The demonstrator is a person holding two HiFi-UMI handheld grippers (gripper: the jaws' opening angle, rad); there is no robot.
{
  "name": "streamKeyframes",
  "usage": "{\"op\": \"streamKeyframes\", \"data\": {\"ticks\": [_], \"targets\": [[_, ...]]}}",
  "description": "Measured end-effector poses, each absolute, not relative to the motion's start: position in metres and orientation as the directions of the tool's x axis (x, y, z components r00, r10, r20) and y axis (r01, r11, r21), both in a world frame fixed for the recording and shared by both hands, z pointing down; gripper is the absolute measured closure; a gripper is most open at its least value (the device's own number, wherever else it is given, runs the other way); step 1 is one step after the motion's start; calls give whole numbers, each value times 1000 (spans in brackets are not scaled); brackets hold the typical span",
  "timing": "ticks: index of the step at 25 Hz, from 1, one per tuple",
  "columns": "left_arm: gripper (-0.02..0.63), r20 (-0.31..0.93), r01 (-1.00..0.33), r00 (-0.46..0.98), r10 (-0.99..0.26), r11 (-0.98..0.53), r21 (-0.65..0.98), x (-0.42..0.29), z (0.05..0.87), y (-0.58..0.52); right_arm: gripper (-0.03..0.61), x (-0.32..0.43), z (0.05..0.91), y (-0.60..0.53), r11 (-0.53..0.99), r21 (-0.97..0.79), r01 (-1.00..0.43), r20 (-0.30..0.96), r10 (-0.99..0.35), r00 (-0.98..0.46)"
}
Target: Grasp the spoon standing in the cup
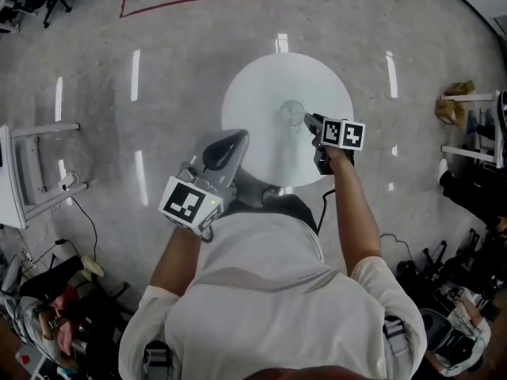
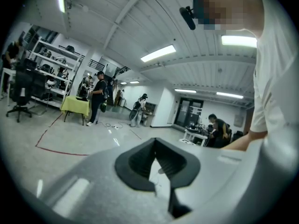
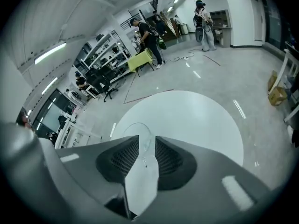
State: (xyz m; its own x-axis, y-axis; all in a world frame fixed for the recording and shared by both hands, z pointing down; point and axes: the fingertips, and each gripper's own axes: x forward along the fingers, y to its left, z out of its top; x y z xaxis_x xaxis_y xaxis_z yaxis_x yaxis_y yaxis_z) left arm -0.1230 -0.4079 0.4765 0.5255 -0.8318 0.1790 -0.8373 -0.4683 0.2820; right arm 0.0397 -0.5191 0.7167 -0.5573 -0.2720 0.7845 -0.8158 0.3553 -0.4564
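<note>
One cup (image 1: 291, 113) — apparently well inside rim of table (image 1: 261, 93).

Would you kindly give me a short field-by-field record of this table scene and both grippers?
table: round, white
cup: clear, near the table's middle
spoon: too faint to make out
right gripper: jaws apart, close by the cup
left gripper: jaws together, empty, held back from the cup

No readable text, labels, brands, numbers or signs in any view.
</note>
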Motion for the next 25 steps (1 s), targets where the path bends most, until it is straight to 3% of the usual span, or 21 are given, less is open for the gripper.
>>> {"op": "streamKeyframes", "data": {"ticks": [7, 11, 18, 25], "targets": [[612, 198, -863, 479, -855, -418, 282, -144, 481, -402, 467, 20, 744, -523, 336, -504, -796, 793, -185, -581], [612, 198, -871, 465, -863, -406, 276, -154, 482, -398, 552, 12, 746, -519, 346, -487, -802, 804, -180, -566], [612, 183, -863, 479, -858, -422, 280, -141, 477, -400, 566, 27, 718, -520, 367, -475, -800, 786, -232, -574], [612, 143, -831, 539, -830, -496, 253, -128, 456, -392, 566, 32, 639, -497, 426, -450, -785, 693, -388, -608]]}}
